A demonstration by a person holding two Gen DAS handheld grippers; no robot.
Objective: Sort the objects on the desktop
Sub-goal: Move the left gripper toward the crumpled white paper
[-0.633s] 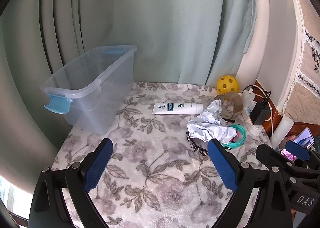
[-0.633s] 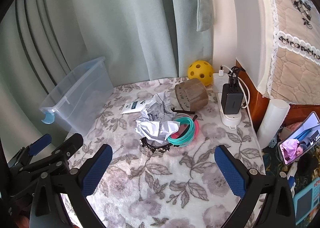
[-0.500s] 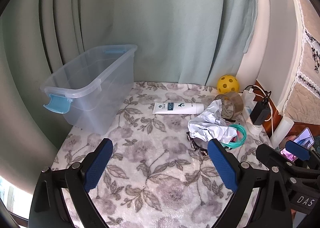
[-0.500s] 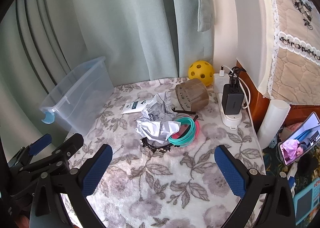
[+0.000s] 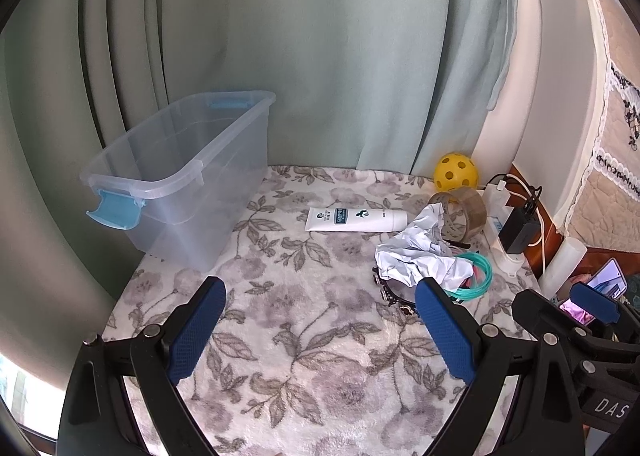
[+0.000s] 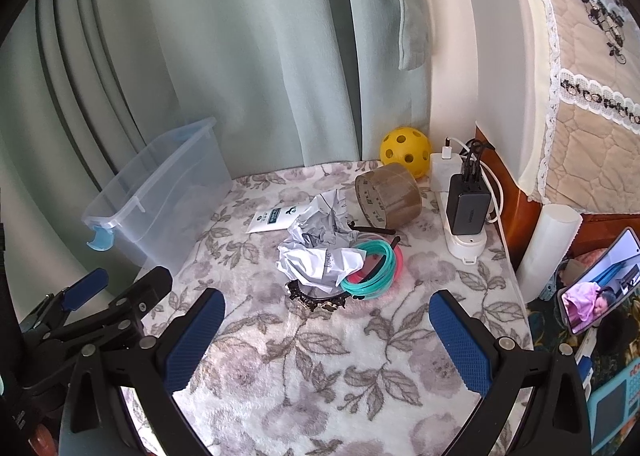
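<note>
Clearly both tools are empty: the left gripper (image 5: 320,330) and the right gripper (image 6: 328,340) hover over the flowered cloth (image 6: 320,368) with jaws spread wide, nothing between the pads. By my reading the sorting has not begun, since the one clear bin (image 5: 180,180) at the far left looks empty. The next move calls for a reach forward to the heap near the right edge, and the crumpled paper (image 6: 320,248) on top seems the easiest first pick. Counted: one white tube (image 5: 356,219), one tape roll (image 6: 388,196), one yellow ball (image 6: 405,148), one teal ring coil (image 6: 372,268), one dark ornate piece (image 6: 316,298) under the paper.
</note>
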